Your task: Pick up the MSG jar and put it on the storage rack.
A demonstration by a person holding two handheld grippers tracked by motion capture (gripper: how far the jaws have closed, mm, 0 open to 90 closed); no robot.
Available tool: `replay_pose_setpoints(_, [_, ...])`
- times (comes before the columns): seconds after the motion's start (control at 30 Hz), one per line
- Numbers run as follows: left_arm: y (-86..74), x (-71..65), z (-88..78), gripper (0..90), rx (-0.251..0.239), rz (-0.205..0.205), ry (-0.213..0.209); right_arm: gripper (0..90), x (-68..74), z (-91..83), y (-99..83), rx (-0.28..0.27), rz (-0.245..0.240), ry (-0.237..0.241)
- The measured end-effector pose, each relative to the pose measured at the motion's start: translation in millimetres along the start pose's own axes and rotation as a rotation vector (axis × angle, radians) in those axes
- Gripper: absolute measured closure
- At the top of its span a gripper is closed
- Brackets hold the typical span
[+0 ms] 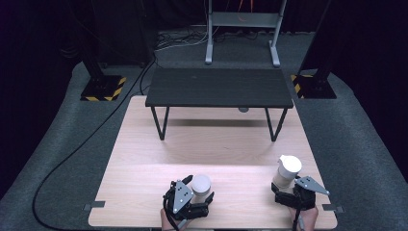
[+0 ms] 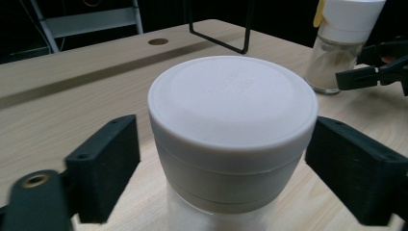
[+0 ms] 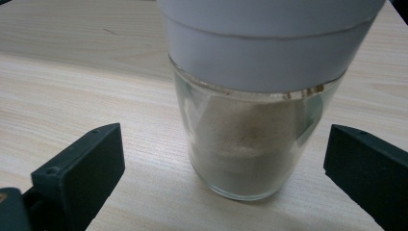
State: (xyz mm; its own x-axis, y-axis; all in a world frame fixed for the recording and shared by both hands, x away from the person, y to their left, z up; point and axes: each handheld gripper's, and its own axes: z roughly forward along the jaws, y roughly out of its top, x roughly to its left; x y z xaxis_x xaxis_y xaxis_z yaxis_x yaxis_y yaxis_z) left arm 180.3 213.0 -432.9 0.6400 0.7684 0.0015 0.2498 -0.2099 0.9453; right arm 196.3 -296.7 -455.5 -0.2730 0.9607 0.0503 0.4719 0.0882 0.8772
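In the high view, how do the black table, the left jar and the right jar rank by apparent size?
1. black table, clearly largest.
2. left jar and right jar look alike; no ranking between them.

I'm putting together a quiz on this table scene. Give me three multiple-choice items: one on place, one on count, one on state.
1. Where does the black shelf stand?
A. far side of the table
B. near edge
C. floor

2. How many white-capped jars stand on the table?
A. one
B. two
C. four

3. How does the right gripper stand to the spice jar?
A. clamped on its cap
B. jaws either side, gaps showing
C. turned away

Key: 1 A, the shelf's legs rest there. 2 B, the left jar and the spice jar. 3 B, bare table shows between each jaw and the glass.
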Motion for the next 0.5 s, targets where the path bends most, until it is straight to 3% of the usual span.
replay_pose_setpoints(0.2, [-3.1, 3.2, 1.3, 27.8, -0.011, -0.002, -0.021, 0.0, -0.1, -0.1, -0.2, -0.001, 0.001, 0.000])
replay_pose_setpoints(0.5, [-6.7, 5.9, 1.4, 33.6, -0.027, -0.006, -0.022, 0.0, -0.5, -0.3, -0.5, -0.003, 0.003, 0.001])
